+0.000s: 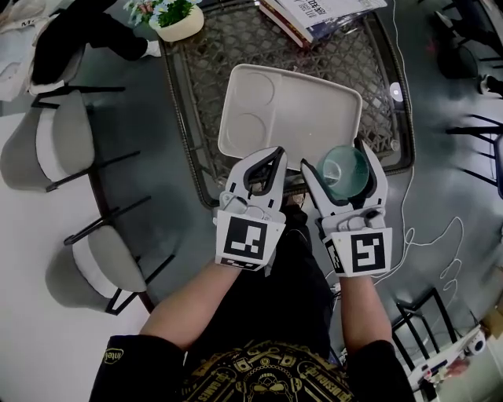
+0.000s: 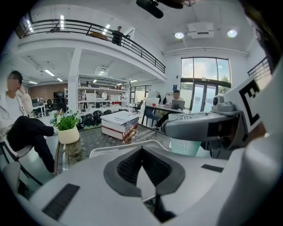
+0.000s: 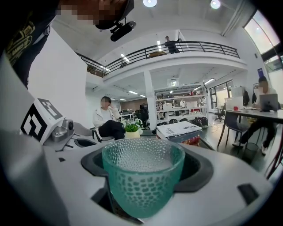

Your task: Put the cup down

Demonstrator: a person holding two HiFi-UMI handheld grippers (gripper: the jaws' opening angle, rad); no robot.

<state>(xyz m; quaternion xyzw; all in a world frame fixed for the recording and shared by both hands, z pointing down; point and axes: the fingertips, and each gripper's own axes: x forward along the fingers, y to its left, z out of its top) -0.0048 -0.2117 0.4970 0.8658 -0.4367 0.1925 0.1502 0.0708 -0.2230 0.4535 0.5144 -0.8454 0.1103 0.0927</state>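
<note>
Your right gripper (image 1: pixel 336 158) has its jaws clamped on the teal dimpled glass cup (image 3: pixel 142 176), which stands upright between them at the near right corner of the white tray (image 1: pixel 299 102); you cannot tell from these views whether the cup's base touches the tray. Your left gripper (image 1: pixel 273 155) hangs just beside it over the tray's near edge, its jaws brought together at the tips with nothing between them. Beyond the tray's far edge lie a stack of books (image 1: pixel 314 16) and a potted plant (image 1: pixel 177 20).
</note>
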